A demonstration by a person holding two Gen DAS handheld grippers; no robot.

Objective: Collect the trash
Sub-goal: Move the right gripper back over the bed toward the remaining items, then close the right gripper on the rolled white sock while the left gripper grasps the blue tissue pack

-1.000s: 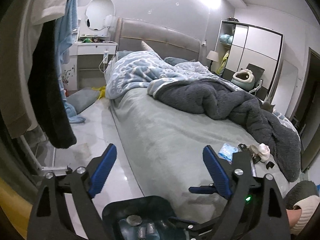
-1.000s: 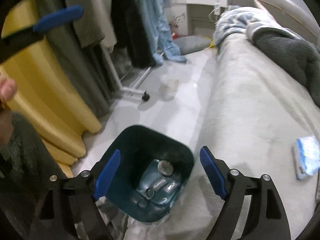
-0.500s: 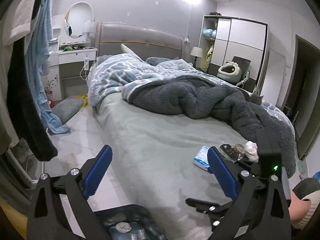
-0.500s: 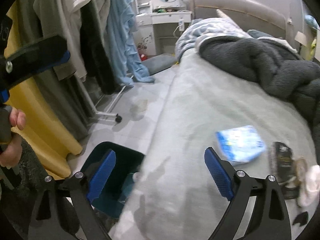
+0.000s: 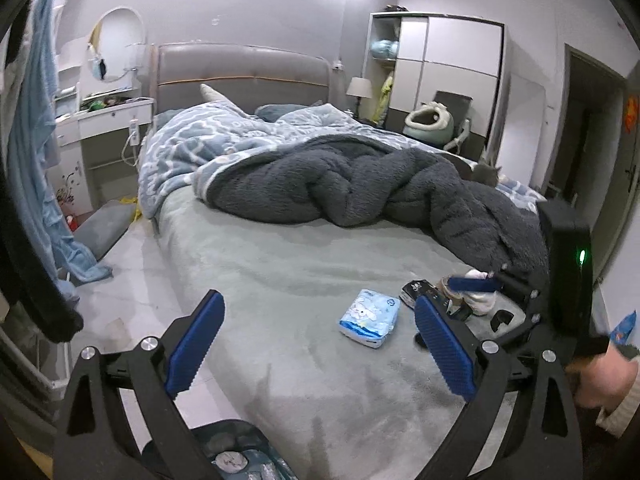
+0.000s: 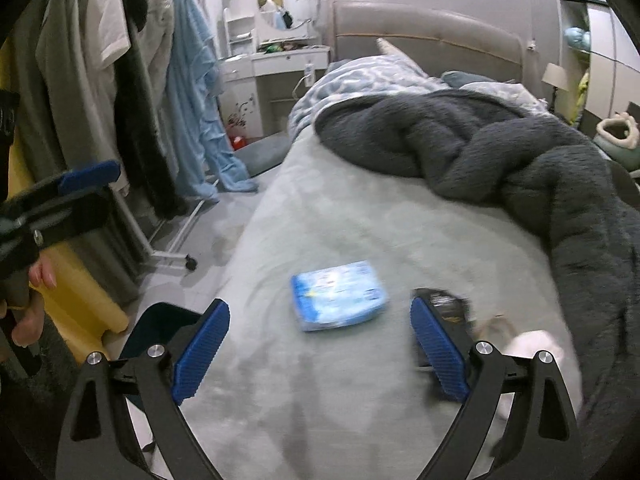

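A blue tissue pack (image 5: 370,318) (image 6: 339,295) lies on the grey bed sheet (image 5: 288,280). Right of it lie a black wrapper (image 5: 418,291) (image 6: 446,303) and a crumpled white tissue (image 5: 482,302) (image 6: 534,345). A dark teal trash bin (image 5: 240,454) (image 6: 160,326) with trash inside stands on the floor at the bed's near corner. My left gripper (image 5: 316,344) is open and empty, above the bed's near edge. My right gripper (image 6: 320,346) is open and empty, just short of the tissue pack; it also shows in the left wrist view (image 5: 520,304) by the wrapper.
A dark grey fleece blanket (image 5: 380,184) and a blue patterned duvet (image 5: 208,148) cover the far half of the bed. A clothes rack (image 6: 120,100) with hanging garments stands left of the bed on the tiled floor (image 5: 120,280). A wardrobe (image 5: 440,76) stands at the back right.
Both grippers have swung up from the trash bin toward the bed. The tissue pack and wrapper now sit close ahead of my right gripper. Both grippers stayed open.
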